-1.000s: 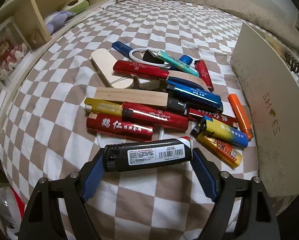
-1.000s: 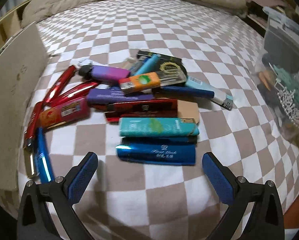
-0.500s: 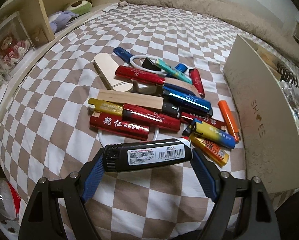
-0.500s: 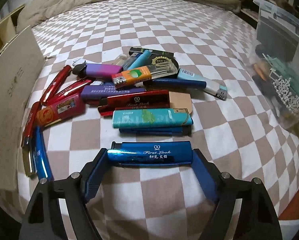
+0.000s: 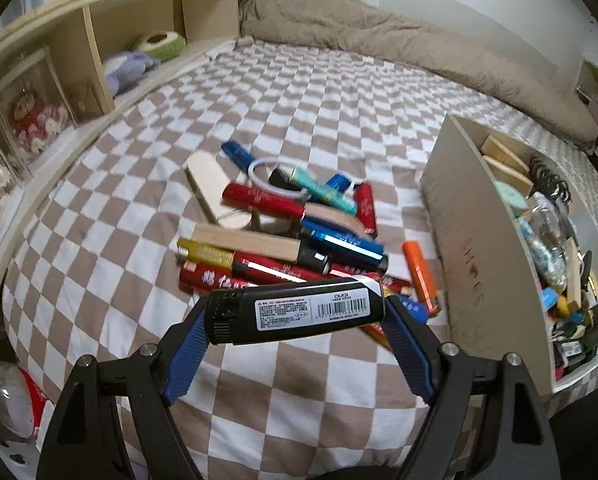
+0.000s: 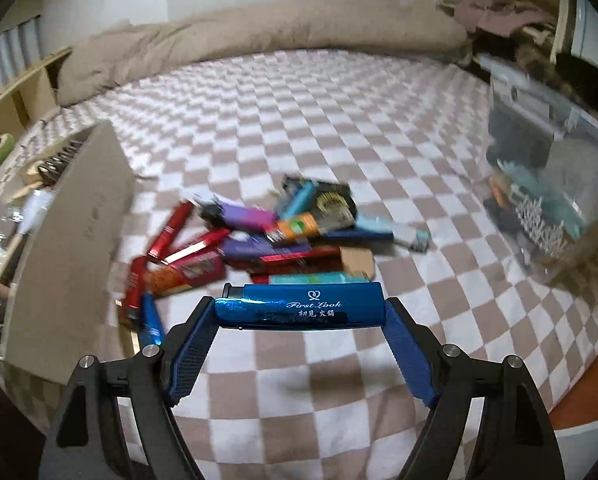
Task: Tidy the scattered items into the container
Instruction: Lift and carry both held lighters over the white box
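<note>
Left gripper (image 5: 295,316) clamped end to end on one black lighter (image 5: 295,312), barcode label facing up, held clear above the checkered bedspread (image 5: 299,92). Right gripper (image 6: 299,312) clamped the same way on one blue lighter (image 6: 303,306), white lettering on top, also off the bed. Two lighters in hand, one per gripper. Left wrist view: loose pile (image 5: 295,232) at 12 o'clock from the held black lighter, touching and overlapping; countable there roughly four red lighters, one gold, three blue, one teal, one orange lighter (image 5: 421,274) lying apart at 2 o'clock, plus two wooden pieces (image 5: 211,188) and one white ring; exact total cannot be told, some hidden under others. One open cardboard box (image 5: 467,248) at 3 o'clock, standing on the bed, already holding mixed items, count unreadable. Right wrist view, motion-blurred: second pile (image 6: 259,240) at 12 o'clock from the blue lighter, about four red, two purple, two teal, one orange, one blue at 9 o'clock; count approximate. Same box (image 6: 71,248) at 9 to 10 o'clock, one clear plastic bin (image 6: 547,184) at 2 o'clock, well apart from the pile.
</note>
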Tool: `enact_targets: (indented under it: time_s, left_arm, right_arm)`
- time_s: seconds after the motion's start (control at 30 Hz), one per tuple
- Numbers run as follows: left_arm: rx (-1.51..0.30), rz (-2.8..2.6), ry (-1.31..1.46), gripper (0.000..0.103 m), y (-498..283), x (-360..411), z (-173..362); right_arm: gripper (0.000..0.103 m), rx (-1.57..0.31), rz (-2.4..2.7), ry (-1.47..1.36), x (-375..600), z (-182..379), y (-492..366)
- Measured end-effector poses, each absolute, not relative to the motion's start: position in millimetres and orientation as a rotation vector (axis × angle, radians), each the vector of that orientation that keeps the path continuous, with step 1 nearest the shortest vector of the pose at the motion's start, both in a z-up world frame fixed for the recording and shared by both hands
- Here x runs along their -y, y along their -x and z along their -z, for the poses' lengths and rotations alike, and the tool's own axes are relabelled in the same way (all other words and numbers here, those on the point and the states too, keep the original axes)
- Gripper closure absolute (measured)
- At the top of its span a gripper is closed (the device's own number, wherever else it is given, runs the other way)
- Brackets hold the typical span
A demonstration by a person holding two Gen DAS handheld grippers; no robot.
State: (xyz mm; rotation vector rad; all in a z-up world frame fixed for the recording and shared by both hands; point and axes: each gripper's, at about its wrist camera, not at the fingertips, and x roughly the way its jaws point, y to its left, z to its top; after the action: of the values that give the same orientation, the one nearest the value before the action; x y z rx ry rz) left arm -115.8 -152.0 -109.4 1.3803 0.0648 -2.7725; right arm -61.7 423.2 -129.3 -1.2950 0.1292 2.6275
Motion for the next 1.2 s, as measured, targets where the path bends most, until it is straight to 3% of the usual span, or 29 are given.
enact_targets:
  time_s: [0.57,1.2]
  left_arm:
    - [-0.056,2.997,-1.258,0.019,106,88,61]
    - [-0.04,3.13,-1.375,0.019,101,17,70]
  right_arm:
    - [0.02,-0.057,-2.906,1.183,-335,70,62]
    - [0.02,0.101,-3.098,1.308,-246,71,79]
